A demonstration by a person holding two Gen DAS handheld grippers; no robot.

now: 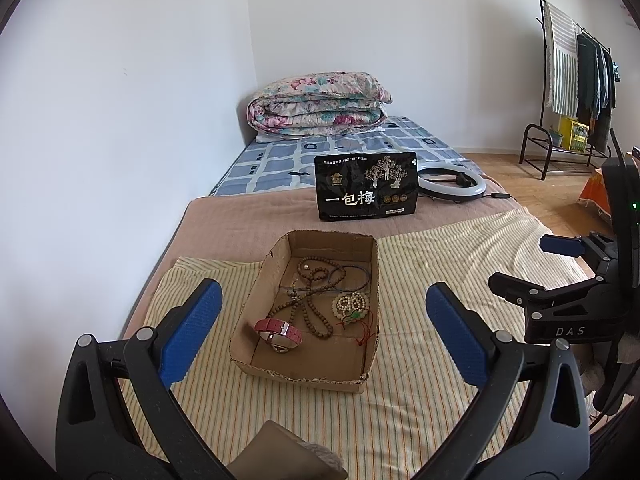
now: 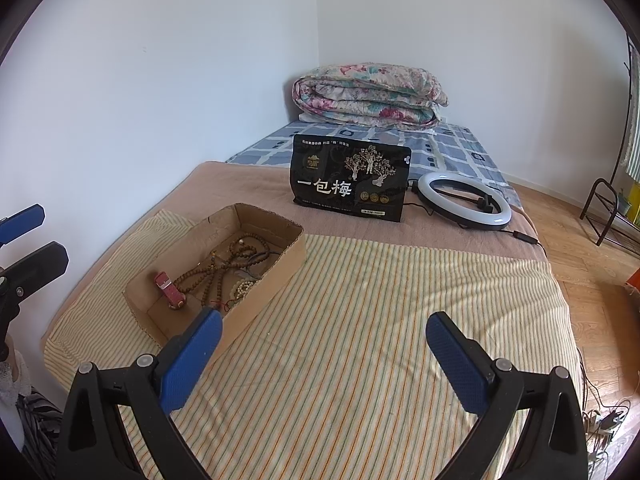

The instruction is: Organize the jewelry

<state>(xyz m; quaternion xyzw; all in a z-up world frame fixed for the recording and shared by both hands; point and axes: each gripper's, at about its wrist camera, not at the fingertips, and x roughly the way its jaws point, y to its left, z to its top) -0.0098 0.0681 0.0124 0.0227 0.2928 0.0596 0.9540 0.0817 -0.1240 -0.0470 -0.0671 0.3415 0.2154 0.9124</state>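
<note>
A black pouch (image 1: 366, 186) reads "一包梅"; the right gripper (image 2: 324, 354) bears "DAS". The jewelry box (image 1: 362, 380) sits ahead of the left gripper (image 1: 324, 320); both grippers' fingers are spread, empty.

One cardboard box (image 1: 276, 364), one red watch (image 1: 278, 330), one black snack bag (image 1: 366, 186), one ring light (image 1: 452, 184), one folded quilt (image 1: 316, 104), two grippers.

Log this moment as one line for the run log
left gripper: open, empty | right gripper: open, empty | cardboard box: red watch, brown beads, pale bracelet inside
</note>
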